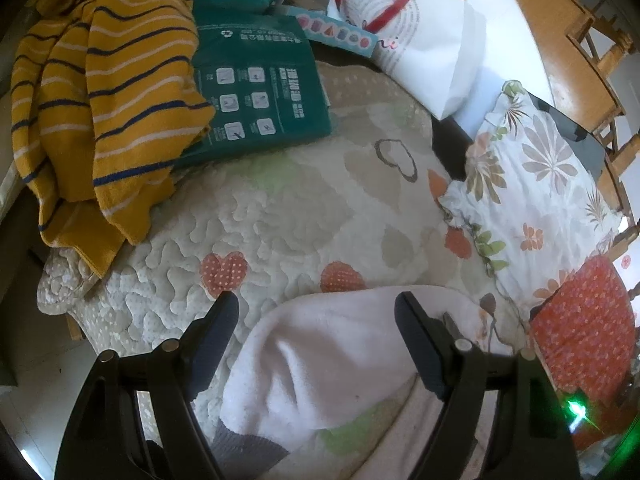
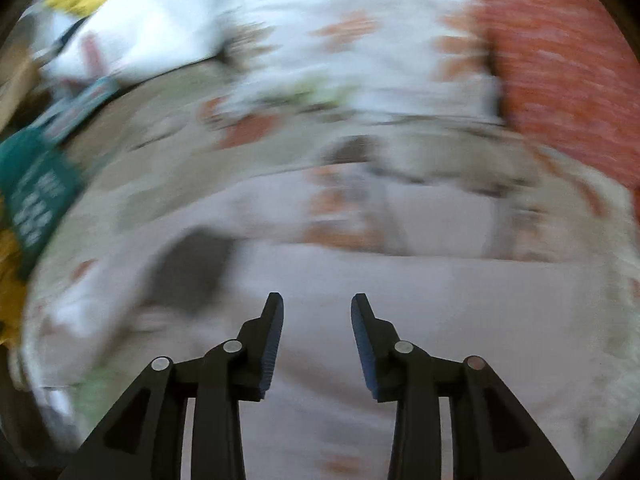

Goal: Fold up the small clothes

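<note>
We're over the quilted bedspread [image 1: 304,208] now, and the small white garment [image 1: 328,360] lies on it, right under our left gripper [image 1: 316,312]. The left jaws stand wide apart with nothing pinched; one finger sits over the quilt, the other over the white cloth. A grey cuff or band [image 1: 244,444] shows at the garment's near end.

Our right gripper [image 2: 317,308] is blurred by motion, but its jaws are parted, with a gap between the pads and nothing caught there; pale cloth [image 2: 400,320] spreads beneath it.

It looks like we're between folds, with both claws free above the piece. The next move likely calls for pinching an edge of the white garment and carrying it across. The striped yellow top [image 1: 104,92] is heaped at the far left, apparently waiting its turn beside the green packet [image 1: 256,92].
</note>
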`<state>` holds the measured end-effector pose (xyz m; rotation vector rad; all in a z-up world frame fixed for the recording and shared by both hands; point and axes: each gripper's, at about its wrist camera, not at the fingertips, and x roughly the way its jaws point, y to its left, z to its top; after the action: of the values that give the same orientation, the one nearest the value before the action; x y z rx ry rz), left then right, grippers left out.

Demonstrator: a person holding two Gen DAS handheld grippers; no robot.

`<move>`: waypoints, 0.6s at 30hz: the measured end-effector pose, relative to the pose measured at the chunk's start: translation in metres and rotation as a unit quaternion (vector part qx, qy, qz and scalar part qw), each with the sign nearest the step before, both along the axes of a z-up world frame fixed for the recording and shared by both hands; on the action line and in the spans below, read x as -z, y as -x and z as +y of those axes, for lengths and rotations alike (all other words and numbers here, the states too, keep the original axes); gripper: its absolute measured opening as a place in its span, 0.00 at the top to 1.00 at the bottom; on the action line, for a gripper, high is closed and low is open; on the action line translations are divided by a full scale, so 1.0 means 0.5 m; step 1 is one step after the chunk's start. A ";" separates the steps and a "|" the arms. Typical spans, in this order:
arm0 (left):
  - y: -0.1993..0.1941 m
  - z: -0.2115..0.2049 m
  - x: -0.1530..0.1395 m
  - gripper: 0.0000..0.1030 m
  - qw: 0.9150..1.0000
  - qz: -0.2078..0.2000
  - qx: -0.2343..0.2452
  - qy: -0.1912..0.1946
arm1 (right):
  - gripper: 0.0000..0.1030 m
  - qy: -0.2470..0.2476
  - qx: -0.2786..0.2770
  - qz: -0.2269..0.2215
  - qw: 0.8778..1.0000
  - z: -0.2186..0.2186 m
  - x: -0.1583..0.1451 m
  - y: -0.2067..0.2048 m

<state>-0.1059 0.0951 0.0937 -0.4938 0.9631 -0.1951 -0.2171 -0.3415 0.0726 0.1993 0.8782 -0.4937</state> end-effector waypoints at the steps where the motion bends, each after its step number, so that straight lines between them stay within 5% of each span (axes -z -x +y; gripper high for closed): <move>1: 0.001 -0.005 -0.001 0.23 1.000 -0.002 0.004 -0.002 | 0.54 0.019 0.035 0.003 0.999 -0.042 -0.005 0.030; 6: 0.010 -0.052 -0.001 0.23 0.999 -0.002 0.032 -0.016 | 0.36 0.023 0.196 0.011 0.980 -0.253 -0.010 0.181; 11: 0.019 -0.099 -0.003 0.23 0.998 -0.004 0.052 -0.029 | 0.35 -0.055 0.211 0.053 0.975 -0.343 0.064 0.226; 14: 0.019 -0.118 -0.005 0.23 0.998 -0.001 0.051 -0.031 | 0.85 -0.120 0.153 0.026 0.981 -0.341 0.083 0.227; 18: 0.015 -0.137 -0.010 0.23 0.998 -0.002 0.051 -0.029 | 0.93 -0.075 0.152 0.045 0.984 -0.344 0.063 0.235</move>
<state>-0.1133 0.0264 0.0985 -0.3922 0.9878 -0.2589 -0.3345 -0.5133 0.0412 0.4565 0.9805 -0.7260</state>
